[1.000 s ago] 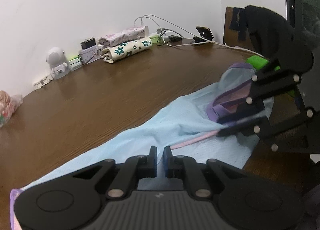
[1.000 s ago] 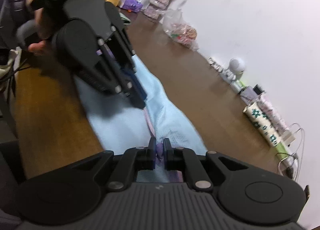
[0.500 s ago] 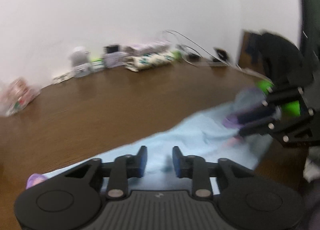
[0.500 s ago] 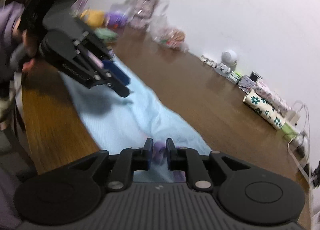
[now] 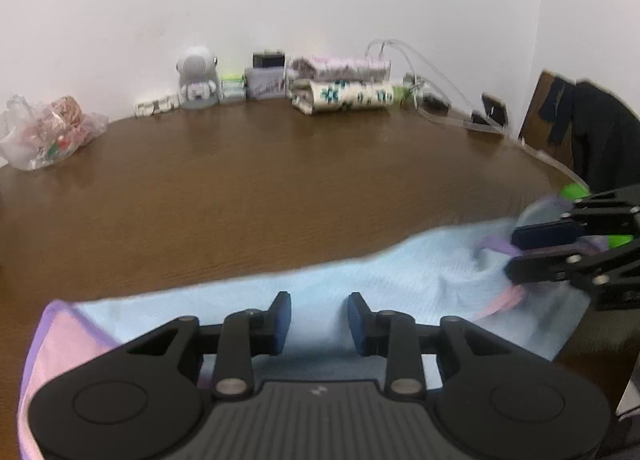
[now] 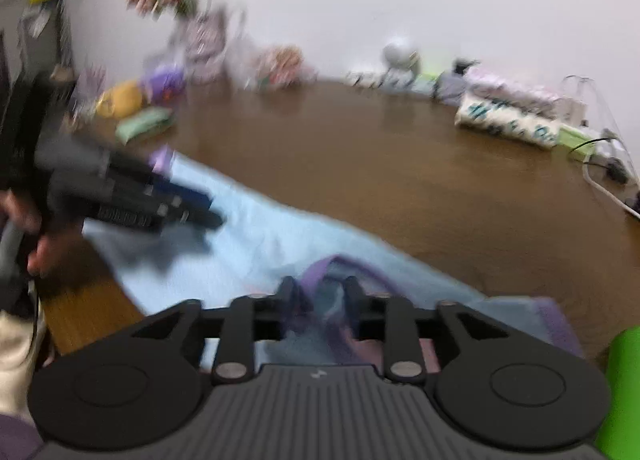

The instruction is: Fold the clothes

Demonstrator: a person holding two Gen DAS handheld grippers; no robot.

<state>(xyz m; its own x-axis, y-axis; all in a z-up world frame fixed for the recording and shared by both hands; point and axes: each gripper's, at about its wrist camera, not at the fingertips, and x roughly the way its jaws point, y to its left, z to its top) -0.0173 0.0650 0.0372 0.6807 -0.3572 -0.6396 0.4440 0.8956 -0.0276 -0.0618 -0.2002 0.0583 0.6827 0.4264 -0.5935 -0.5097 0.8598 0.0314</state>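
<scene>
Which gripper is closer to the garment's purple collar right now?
Right. The right gripper has the purple collar between its opened jaws; the left gripper sits farther along the light blue garment, its jaws just opened, empty.

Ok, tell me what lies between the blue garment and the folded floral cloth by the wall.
Only bare brown table separates the blue garment from the folded floral cloth; the left wrist view shows it.

Light-blue garment (image 5: 360, 280), purple-pink trim, lying rumpled lengthwise along table's near edge.
</scene>
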